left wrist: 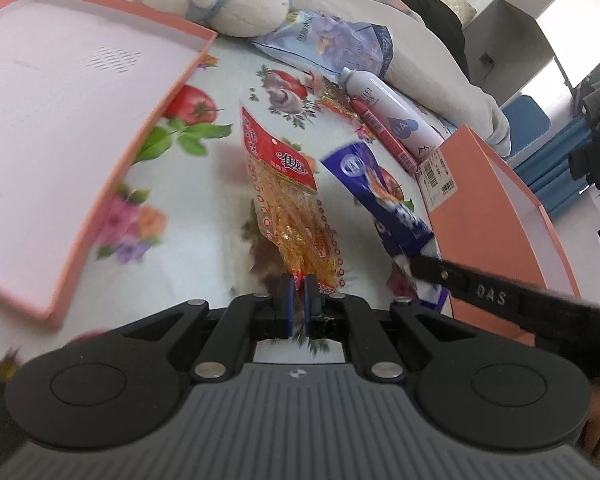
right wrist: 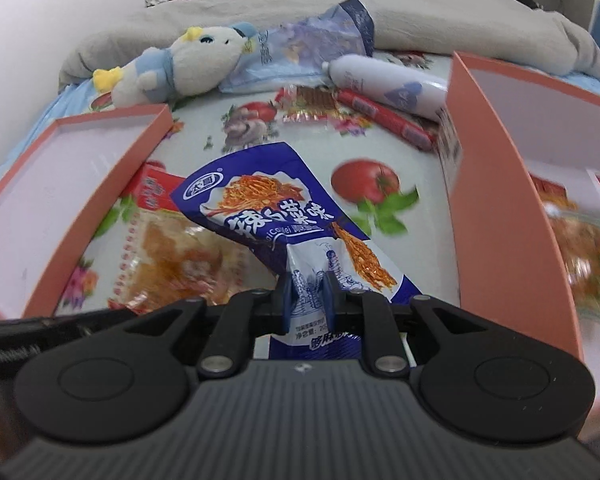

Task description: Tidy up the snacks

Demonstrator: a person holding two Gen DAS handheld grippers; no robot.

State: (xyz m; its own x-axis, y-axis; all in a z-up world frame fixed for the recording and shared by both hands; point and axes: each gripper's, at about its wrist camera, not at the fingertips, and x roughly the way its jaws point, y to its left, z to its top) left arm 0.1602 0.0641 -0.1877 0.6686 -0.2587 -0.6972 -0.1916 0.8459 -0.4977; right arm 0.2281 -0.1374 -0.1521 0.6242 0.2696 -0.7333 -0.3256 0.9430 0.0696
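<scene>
Crinkly foil is all each gripper pinches, the left gripper (left wrist: 298, 294) nipping the red-and-clear snack pack (left wrist: 288, 204) and the right gripper (right wrist: 308, 300) the blue snack pouch (right wrist: 284, 220) over the bed, so either could slip free before reaching a pink box (right wrist: 496, 184).

Fruit-and-flower printed bedsheet (left wrist: 220, 184) carried two pink box trays (left wrist: 60, 120) (right wrist: 496, 184), plush toy (left wrist: 228, 4), pale blue bag (left wrist: 332, 44), white spray bottle (left wrist: 392, 116), red sausage stick (left wrist: 384, 136), grey blanket (right wrist: 260, 20).
</scene>
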